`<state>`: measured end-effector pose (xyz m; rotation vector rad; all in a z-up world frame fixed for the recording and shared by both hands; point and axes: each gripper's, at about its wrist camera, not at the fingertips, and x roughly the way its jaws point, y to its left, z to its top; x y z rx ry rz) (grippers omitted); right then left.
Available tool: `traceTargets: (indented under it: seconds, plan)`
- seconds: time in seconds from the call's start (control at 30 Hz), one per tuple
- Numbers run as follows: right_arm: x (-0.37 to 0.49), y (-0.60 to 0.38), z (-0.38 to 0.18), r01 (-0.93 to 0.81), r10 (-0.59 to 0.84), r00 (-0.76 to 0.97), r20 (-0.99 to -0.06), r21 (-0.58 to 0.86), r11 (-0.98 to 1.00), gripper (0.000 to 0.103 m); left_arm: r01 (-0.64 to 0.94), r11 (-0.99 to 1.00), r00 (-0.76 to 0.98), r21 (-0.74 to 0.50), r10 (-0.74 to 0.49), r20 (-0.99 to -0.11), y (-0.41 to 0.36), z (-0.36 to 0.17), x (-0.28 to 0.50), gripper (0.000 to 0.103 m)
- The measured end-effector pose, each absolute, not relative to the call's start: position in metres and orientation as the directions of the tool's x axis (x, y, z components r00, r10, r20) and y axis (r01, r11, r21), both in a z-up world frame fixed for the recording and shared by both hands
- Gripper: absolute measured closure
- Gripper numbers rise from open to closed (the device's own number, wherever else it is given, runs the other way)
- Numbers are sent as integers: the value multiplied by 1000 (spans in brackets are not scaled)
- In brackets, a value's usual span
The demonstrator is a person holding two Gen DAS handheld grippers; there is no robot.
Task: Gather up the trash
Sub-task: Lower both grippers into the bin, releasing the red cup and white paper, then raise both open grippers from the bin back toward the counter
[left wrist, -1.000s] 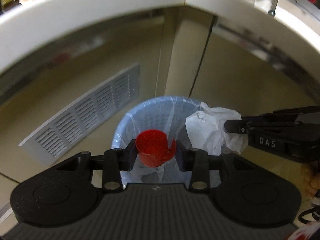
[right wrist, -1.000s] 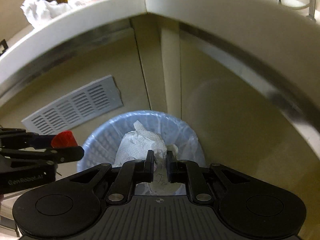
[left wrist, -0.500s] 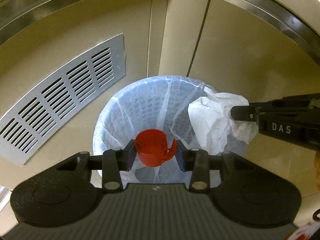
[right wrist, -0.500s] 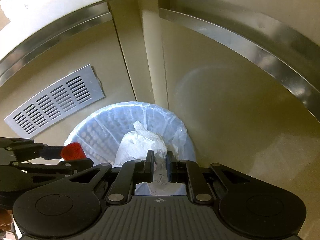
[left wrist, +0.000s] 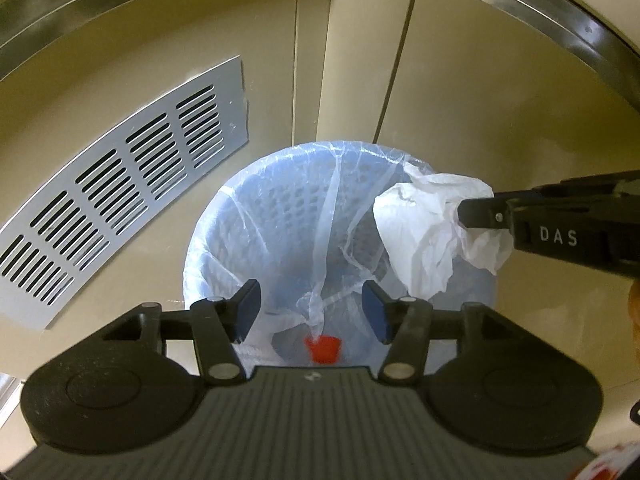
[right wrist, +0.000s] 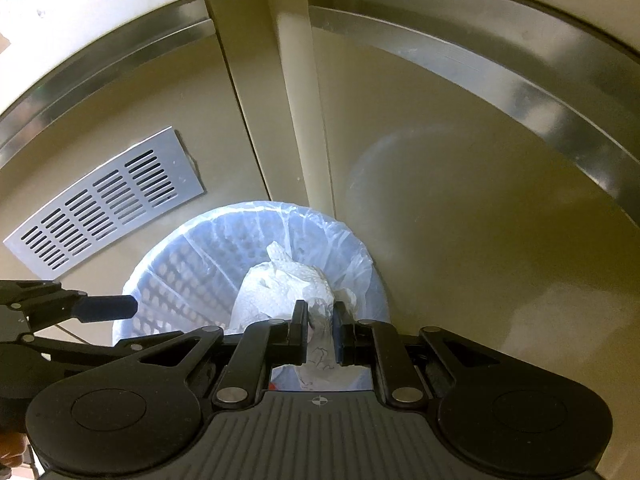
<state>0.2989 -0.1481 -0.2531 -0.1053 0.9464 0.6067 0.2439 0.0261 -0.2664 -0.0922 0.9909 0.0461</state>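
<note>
Step in hand: dropping trash into the blue mesh waste basket lined with a clear plastic bag [left wrist: 280, 216]. Your left tongs [left wrist: 311, 312] stood spread and empty above it; the small red plastic cup [left wrist: 322, 349] lay at the bottom. Your right tongs [right wrist: 320, 330] were clamped on the crumpled white paper towel [right wrist: 280, 292], over the rim. Judged next: part the right tongs. Beige cabinet doors [right wrist: 440, 208] and a grey slotted vent panel [left wrist: 120, 200] stood behind; the worktop edge [right wrist: 120, 4] ran above.

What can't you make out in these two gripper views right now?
- Red cup in the bin: left view, half veiled by the liner, cut by the gripper body.
- Bin bottom: both views, hidden by the gripper bodies.
- Crumpled paper: right view, lower part behind the right gripper.
</note>
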Motion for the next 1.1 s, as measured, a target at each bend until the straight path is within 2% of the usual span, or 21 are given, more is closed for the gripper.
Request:
traceTargets:
  seconds: [0.5,0.57,0.63,0.67,1.1]
  plan:
    - [304,-136,-256,-522,483,398,-780,241,818,90,-121,991,545,-65,12,-838,30,-258,240,50]
    - [304,-134,-256,-523,495,395,-774,253,814,82,-125,990,546,-65,14,-838,30,-256,238,50]
    - [304,-134,-256,-518,506,394,-768,269,812,48,-132,989,546,-66,17,-838,31,-255,237,50]
    - [303,-135,-255,-519,511,395,-763,274,810,43,-134,989,547,-67,18,-837,32,-255,236,50]
    - [281,-136,-246,-515,502,344,-794,288,808,43,-153,984,550,-86,12,-835,38,-236,214,50]
